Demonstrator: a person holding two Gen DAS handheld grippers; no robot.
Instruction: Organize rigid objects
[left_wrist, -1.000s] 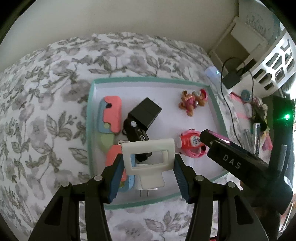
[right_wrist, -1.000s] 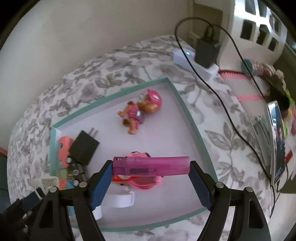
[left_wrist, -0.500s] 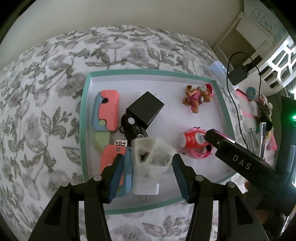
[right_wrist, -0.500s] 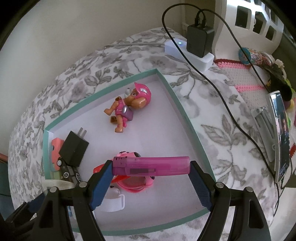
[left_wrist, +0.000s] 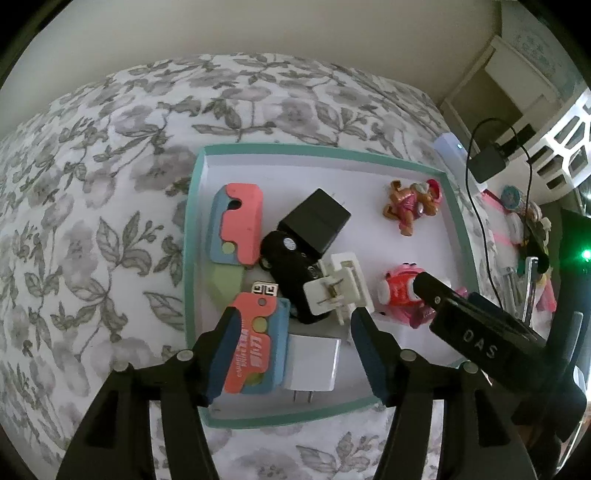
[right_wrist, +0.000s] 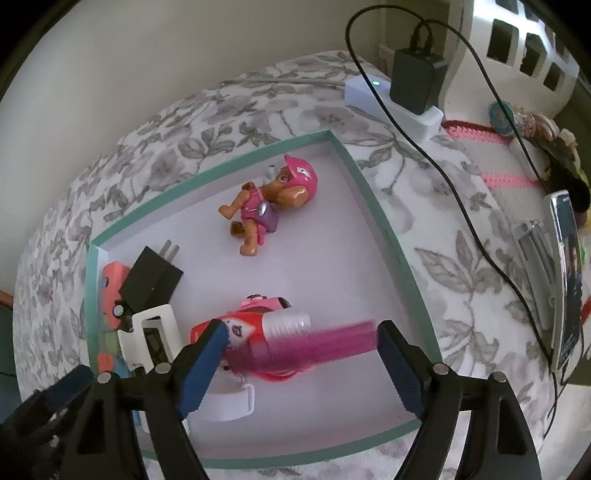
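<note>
The left gripper (left_wrist: 291, 325) gapes empty above the teal-rimmed white tray (left_wrist: 192, 236). The right gripper's (right_wrist: 301, 341) jaws stand apart around a blurred translucent pink lighter (right_wrist: 314, 345); whether they touch it, I cannot tell.

Your two fisheye views are evenly lit by soft daylight that seems to come from the right, leaving only faint shadows inside the white tray (left_wrist: 388, 162) and a dim, slightly washed-out cast over the floral bedspread (left_wrist: 110, 184). Both pictures bend strongly toward the edges and fall to black in the corners. In your right view the pink lighter (right_wrist: 314, 350) is smeared by motion blur, while everything else stays reasonably sharp.
</note>
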